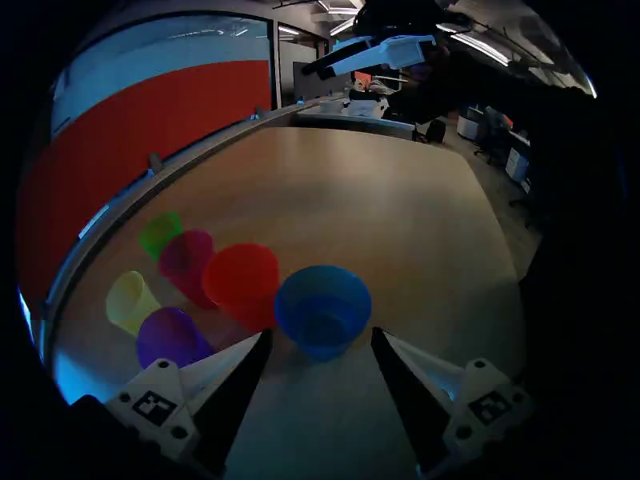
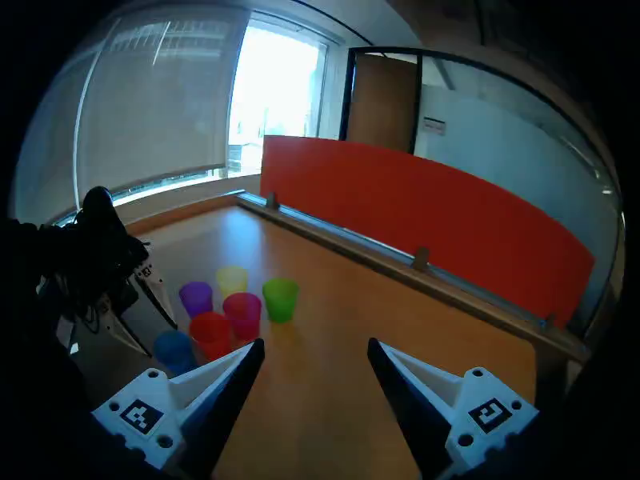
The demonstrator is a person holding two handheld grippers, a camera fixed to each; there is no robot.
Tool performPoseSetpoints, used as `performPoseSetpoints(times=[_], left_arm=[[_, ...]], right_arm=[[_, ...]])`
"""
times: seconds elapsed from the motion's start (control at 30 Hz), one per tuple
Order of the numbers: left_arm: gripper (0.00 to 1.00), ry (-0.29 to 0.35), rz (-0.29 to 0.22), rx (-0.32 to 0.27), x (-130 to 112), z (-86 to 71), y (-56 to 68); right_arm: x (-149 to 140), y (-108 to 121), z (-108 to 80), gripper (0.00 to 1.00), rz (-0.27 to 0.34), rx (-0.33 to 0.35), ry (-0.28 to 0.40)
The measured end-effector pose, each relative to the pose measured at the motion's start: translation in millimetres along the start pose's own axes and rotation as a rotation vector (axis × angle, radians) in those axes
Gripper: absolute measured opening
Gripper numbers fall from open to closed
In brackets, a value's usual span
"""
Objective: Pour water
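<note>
while the left gripper hangs with its jaws released and empty, the blue cup stands upright just ahead, centred between the tips, on the near part of the table. it is translucent, mouth up; whether it holds water i cannot tell. touching its left side is the red cup, with more coloured cups beyond. the right gripper, jaws also released, is well apart, so the left is nearer.

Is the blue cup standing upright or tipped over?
Upright: the blue cup stands on its base on the table, with its round mouth facing up.
</note>
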State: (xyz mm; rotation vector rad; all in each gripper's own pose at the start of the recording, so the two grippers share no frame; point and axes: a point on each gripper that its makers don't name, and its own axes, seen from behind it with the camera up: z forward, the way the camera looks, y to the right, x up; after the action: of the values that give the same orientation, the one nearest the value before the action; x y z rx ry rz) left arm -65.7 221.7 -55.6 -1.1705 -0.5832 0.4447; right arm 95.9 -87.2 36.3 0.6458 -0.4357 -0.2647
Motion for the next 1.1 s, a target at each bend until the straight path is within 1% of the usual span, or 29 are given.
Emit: performPoseSetpoints(times=[0.27,0.47,1.1], left_arm=[[0.92,0.023,-0.006,-0.008,4,12.9,1.4],[0.92,0.031,0.006,-0.008,6,19.3,1.4],[0.92,0.058,-0.009,-0.028,12,30.5,1.3]], right_arm=[[-1,2,2.1,1.00,-0.001,-0.002,-0.005],[-2,2,2.5,1.00,0.000,-0.002,-0.006],[-7,5,4.4,1.00,0.004,-0.004,-0.018]])
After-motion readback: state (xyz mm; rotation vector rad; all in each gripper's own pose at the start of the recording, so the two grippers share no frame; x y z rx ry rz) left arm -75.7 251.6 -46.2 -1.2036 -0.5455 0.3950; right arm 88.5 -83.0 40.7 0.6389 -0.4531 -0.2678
